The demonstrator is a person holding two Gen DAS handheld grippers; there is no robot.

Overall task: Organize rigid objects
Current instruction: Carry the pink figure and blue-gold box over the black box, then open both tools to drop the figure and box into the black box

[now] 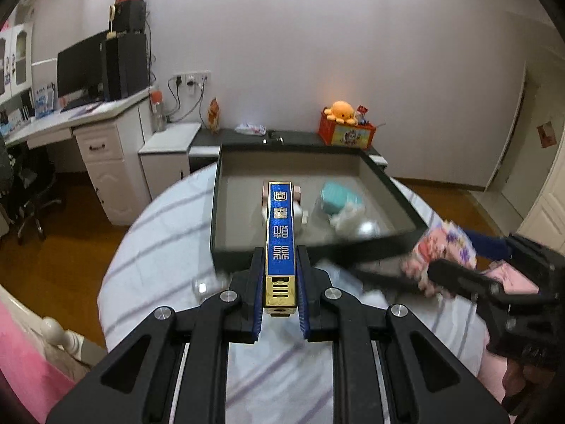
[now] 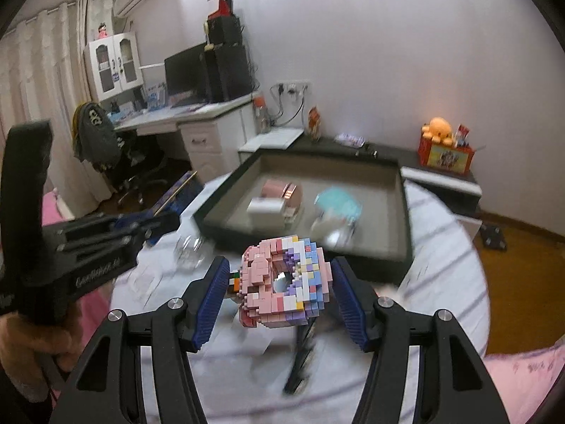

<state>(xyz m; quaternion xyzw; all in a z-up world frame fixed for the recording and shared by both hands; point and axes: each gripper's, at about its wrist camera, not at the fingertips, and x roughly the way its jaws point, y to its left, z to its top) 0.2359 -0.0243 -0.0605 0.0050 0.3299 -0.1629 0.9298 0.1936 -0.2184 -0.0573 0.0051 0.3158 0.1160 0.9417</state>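
Observation:
My left gripper [image 1: 280, 261] is shut on a long blue and gold box [image 1: 279, 233], held over the near rim of a dark open tray [image 1: 310, 247]. The tray also shows in the right wrist view [image 2: 409, 212]. It holds a pink box [image 2: 282, 190], a white box [image 2: 266, 212], a teal object [image 2: 339, 201] and a white object [image 1: 348, 217]. My right gripper [image 2: 279, 279] is shut on a pink and purple block-built doughnut [image 2: 282, 282], held above the bed just before the tray. That doughnut shows at the right of the left wrist view [image 1: 445, 247].
The tray lies on a white striped bed cover [image 1: 159, 233]. Clear small glass items [image 2: 190, 247] lie left of the tray. A desk with a monitor [image 1: 81, 67] stands at the left. A low dark cabinet [image 1: 300, 137] with a red toy box [image 1: 346, 130] stands behind.

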